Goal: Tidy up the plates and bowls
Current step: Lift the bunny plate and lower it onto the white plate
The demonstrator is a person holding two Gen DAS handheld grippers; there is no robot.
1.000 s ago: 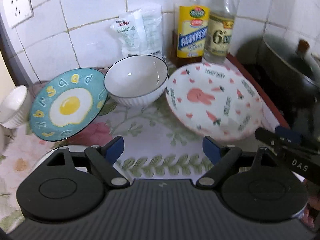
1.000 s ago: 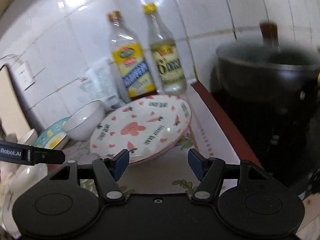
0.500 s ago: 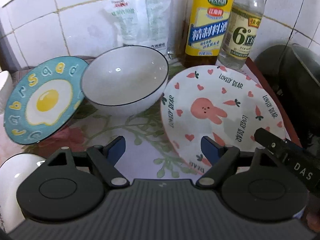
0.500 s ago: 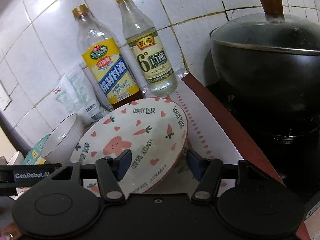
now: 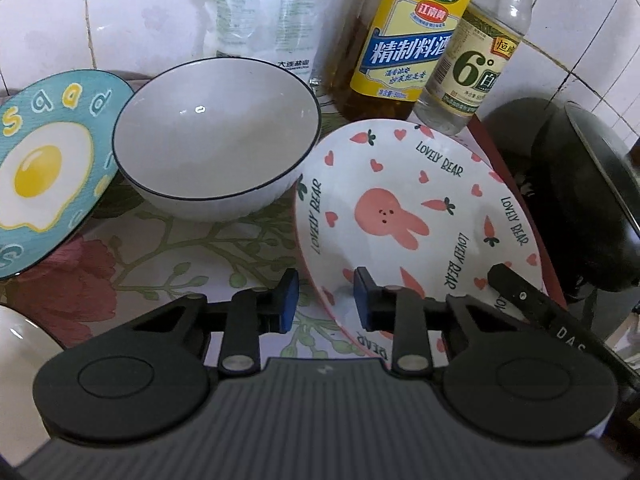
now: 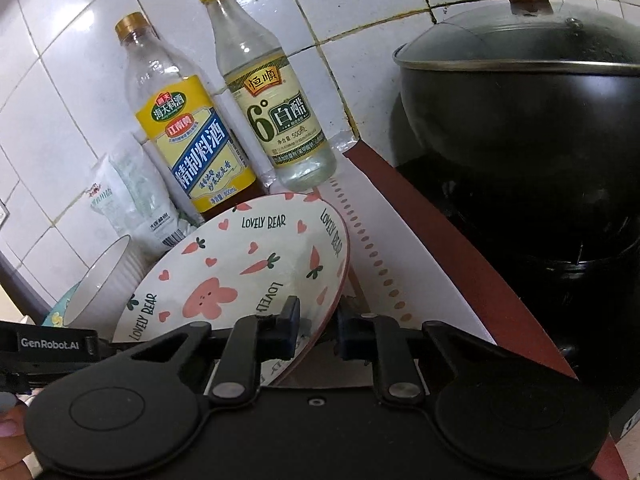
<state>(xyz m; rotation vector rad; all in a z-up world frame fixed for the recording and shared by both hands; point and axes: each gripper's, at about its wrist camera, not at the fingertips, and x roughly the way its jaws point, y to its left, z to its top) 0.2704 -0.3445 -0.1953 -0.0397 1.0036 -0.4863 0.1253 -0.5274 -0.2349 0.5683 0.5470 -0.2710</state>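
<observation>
Pink-rimmed white ceramic plate (image 5: pixel 416 216), printed with a pink rabbit, carrots, hearts and the repeated words "LOVELY BEAR". It sits on the floral-covered table (image 5: pixel 180 252), tilted, its near rim gripped from both sides. The left tongs (image 5: pixel 323 300) have just been closing and straddle the plate's near-left rim, one blue pad under and outside it, the other on its inner face. The right tongs (image 6: pixel 316 326) have likewise just closed, and both pads pinch the plate's near-right rim. An arm of the right tool reads "DAS" in the left view; the left tool's arm reads "GenRobot.AI" in the right view.

Just left of the plate stands a white ceramic bowl with a thin dark rim (image 5: pixel 216 136), apart from the plate by a narrow gap. Beside the bowl lies a teal plate with a fried-egg picture and yellow letters (image 5: pixel 48 168), its edge tucked under the bowl's side. Part of another white dish (image 5: pixel 20 344) shows at the near left.

Behind, against the white tiled wall (image 6: pixel 60 80): a white printed pouch (image 5: pixel 260 12), a yellow-labelled cooking-wine bottle (image 6: pixel 188 136), and a clear bottle marked "6°" (image 6: pixel 272 104), just beyond the plate's far rim. To the right, past the table's dark red edge, a black lidded wok (image 6: pixel 528 116) sits on the stove. Open table lies before the bowl.
</observation>
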